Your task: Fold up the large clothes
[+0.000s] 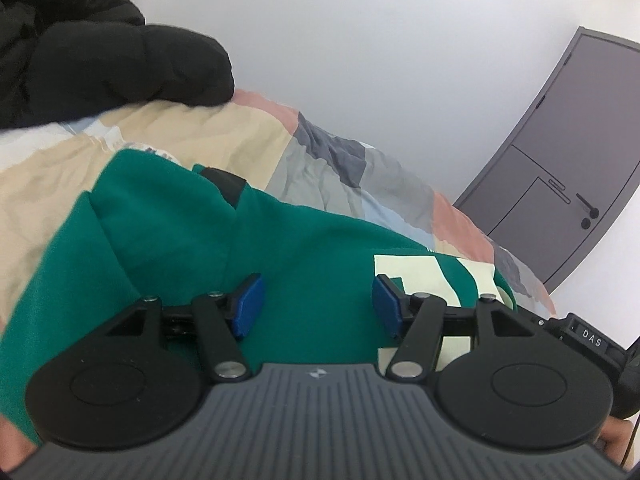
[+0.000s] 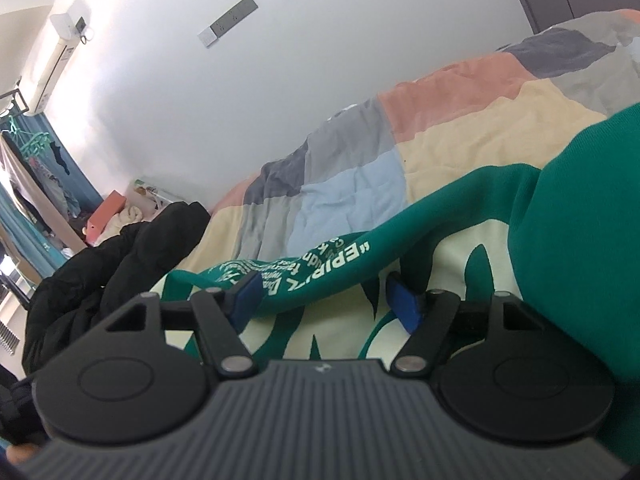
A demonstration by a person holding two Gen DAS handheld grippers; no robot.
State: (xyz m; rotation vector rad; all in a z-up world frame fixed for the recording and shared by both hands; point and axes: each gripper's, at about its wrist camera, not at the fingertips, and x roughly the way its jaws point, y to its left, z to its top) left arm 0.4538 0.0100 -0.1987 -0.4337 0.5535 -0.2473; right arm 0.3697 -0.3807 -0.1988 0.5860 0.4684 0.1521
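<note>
Green fleece filled most of what I saw: the sweatshirt (image 1: 168,232) lay spread on the bed's patchwork quilt (image 1: 332,160), soft and thick, rumpled into broad folds. My left gripper (image 1: 318,304) hung low over it, tipped downward, jaws standing apart with nothing between the blue pads (image 1: 250,306) but bare cloth below; whether the tips brushed the fabric I could not tell. A pale cream print (image 1: 432,276) showed on the green just past the right-hand pad.

Over on the other camera, my right gripper (image 2: 326,304) sat at much the same downward tilt, jaws parted too. A green sleeve (image 2: 320,276) with white lettering ran across between the blue pads (image 2: 406,308), and neither pad pressed on it. Beneath it lay a wide cream graphic (image 2: 460,264) on the sweatshirt's body, and a thick green fold (image 2: 580,220) bulged up on the right.

The quilt was wrinkled cotton in blocks of beige, pink, grey and light blue. A puffy black coat (image 2: 120,272) was heaped at the bed's end. Plain white wall (image 1: 400,60) behind, grey door (image 1: 560,152) to one side.
</note>
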